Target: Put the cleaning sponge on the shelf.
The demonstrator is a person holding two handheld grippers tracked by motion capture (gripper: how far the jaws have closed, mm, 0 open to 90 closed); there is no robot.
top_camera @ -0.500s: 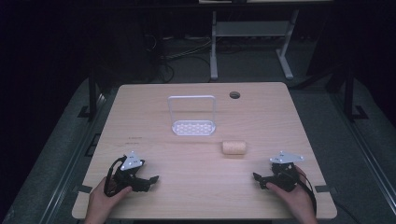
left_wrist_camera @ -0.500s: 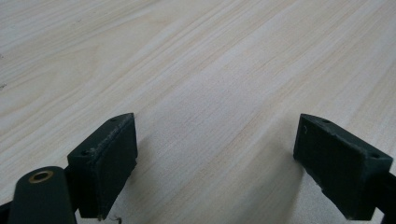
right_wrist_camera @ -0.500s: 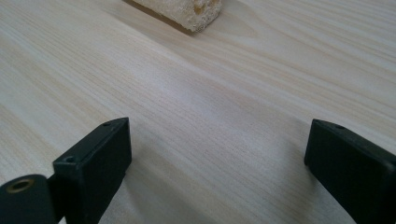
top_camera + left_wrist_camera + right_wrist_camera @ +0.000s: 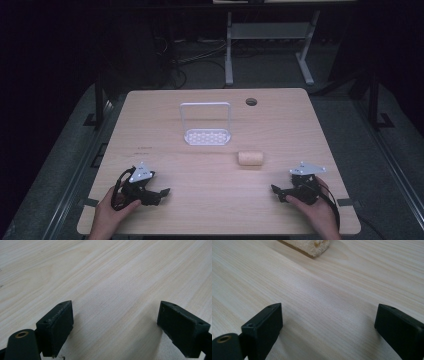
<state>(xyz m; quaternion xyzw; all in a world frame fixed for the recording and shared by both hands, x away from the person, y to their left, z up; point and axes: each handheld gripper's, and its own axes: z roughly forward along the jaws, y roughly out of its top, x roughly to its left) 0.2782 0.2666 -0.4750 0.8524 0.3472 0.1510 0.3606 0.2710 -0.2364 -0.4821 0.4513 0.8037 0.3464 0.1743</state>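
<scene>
Now | white rack [image 4: 207, 136] empty | bread roll [image 4: 250, 158] beside | both tools wide open, unladen

Black left gripper [image 4: 159, 192], black right gripper [image 4: 278, 190], grey three-cornered plates, black cables

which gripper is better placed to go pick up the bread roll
Right. The right gripper sits nearer the bread roll, its open jaws already facing it in the right gripper view. The left gripper, also open, looks at bare table.
</scene>
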